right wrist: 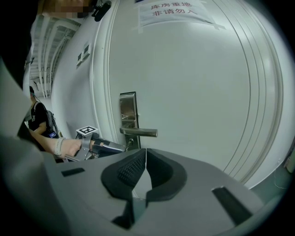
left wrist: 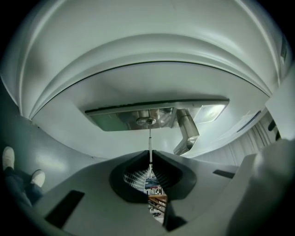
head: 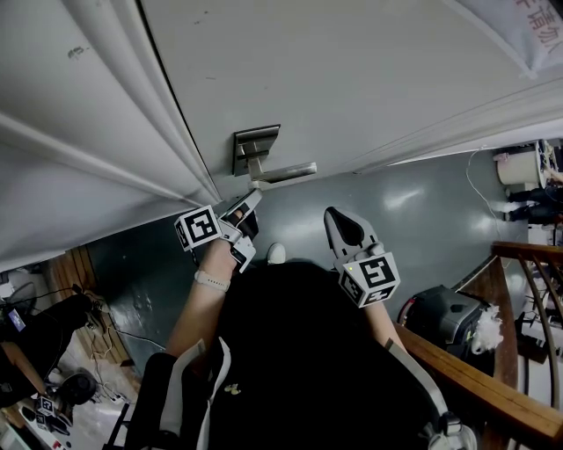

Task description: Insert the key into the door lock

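Grey left gripper (left wrist: 150, 161): fingers clamped together on the key, with the ribbed black pads (left wrist: 138, 177) pinching its head at their tips.
Steel key (left wrist: 150, 144): seen edge-on, the thin blade stands straight out from between the finger tips. Its far end meets the keyhole, but how deep it sits cannot be told.
Grey right gripper (right wrist: 145, 154): fingers pressed together with nothing between them. It is held back from the door, to the right of the left gripper and apart from it.
Checked marker cubes (head: 198, 227): black-and-white square patterns, no letters to read.
Round keyhole (left wrist: 146, 121): a silver cylinder low in the lock plate, under the root of the lever handle.
Brushed lock plate (right wrist: 128, 110): a tall metal rectangle near the door's edge, with no brand legible.
Metal lever handle (right wrist: 139, 132): level, pointing away from the door's edge.
White door (right wrist: 198, 92): panelled and closed.
Paper sign (right wrist: 173, 11): taped high on the door, it reads 库房重地 over 非请勿入. The head view shows only a corner of it, with red characters.
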The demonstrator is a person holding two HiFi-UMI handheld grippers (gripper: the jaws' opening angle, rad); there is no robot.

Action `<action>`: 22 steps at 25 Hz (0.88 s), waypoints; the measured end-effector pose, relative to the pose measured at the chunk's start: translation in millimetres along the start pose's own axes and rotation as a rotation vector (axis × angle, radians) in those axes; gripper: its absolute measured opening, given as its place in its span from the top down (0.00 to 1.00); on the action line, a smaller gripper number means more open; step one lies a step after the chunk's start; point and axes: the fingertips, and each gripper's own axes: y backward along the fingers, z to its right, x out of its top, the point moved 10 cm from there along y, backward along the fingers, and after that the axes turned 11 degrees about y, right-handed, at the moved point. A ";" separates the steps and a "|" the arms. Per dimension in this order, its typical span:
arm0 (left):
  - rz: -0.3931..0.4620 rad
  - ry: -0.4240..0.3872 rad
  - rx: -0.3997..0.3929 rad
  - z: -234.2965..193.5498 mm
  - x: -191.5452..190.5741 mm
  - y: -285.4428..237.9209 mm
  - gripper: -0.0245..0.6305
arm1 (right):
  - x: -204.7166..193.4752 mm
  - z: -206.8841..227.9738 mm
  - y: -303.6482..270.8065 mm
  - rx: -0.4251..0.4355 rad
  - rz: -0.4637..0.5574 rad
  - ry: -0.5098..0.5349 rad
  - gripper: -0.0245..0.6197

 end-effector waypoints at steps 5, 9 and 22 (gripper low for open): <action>0.002 0.006 -0.011 -0.8 2.5 -4.3 0.93 | -1.2 1.1 1.4 -0.006 -0.005 -0.006 0.94; 0.009 0.026 -0.026 -0.7 5.2 -6.4 0.93 | -0.9 2.2 2.3 -0.009 -0.010 -0.022 0.94; 0.003 0.024 -0.044 2.4 18.3 -13.4 0.92 | -2.9 5.6 5.6 -0.013 -0.005 -0.039 0.94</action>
